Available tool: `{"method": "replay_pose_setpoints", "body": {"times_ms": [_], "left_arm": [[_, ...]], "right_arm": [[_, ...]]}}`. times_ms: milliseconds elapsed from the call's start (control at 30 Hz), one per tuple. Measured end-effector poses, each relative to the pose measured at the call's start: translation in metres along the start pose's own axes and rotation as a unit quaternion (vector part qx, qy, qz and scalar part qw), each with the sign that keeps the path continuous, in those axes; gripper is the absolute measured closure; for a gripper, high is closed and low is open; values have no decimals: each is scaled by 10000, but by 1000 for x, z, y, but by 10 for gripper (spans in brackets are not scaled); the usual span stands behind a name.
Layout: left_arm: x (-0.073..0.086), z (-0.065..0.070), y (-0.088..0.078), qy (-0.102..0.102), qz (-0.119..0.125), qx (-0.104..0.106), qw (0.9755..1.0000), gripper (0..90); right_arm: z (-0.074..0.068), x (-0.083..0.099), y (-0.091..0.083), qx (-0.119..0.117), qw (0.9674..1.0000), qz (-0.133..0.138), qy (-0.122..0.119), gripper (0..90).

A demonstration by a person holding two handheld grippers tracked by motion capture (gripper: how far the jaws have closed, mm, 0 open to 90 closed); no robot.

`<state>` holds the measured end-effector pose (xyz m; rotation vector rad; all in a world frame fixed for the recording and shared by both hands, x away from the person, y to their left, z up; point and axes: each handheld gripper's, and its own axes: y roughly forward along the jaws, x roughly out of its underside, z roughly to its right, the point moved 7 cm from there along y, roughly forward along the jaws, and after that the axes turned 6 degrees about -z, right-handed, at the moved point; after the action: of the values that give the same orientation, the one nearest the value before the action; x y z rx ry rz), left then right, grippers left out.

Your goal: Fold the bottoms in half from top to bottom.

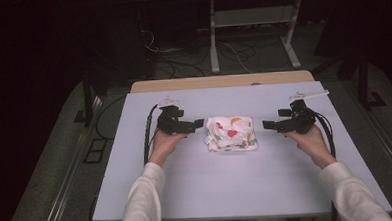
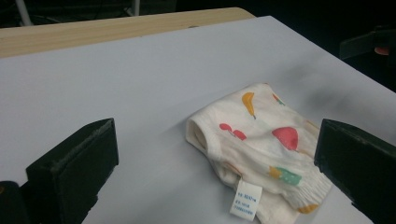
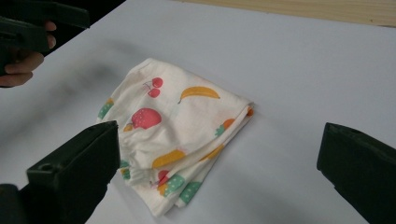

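The folded fruit-print garment [image 1: 231, 133] is lying at the centre of the high view on the white table [image 1: 237, 189], and the left gripper [image 1: 197, 123] and right gripper [image 1: 268, 123] are flanking it, apart from the cloth, jaws standing wide and holding nothing; this looks like a fold finished and let go. The bundle is sitting nearly square, its slightly longer axis running left to right across the high view; its white label [image 2: 245, 201] is pointing toward the bottom of the left gripper view.

Folded garment [image 1: 231, 133] lies on the table [image 1: 212, 190], slightly toward twelve o'clock of the table's centre. Left gripper [image 1: 197, 124] is just beside the garment at nine o'clock; right gripper [image 1: 265, 124] is near it at three o'clock. A label [image 2: 246, 200] lies at the garment's edge.
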<state>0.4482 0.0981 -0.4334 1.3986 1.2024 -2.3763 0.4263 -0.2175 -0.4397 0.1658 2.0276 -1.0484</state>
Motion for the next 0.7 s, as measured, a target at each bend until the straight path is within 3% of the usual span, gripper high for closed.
{"method": "replay_pose_setpoints", "body": {"times_ms": [700], "left_arm": [[25,5,-43,167,118,-72,9998,0]], "right_arm": [[-11,33,-22,-10,9999,106,31,0]]}}
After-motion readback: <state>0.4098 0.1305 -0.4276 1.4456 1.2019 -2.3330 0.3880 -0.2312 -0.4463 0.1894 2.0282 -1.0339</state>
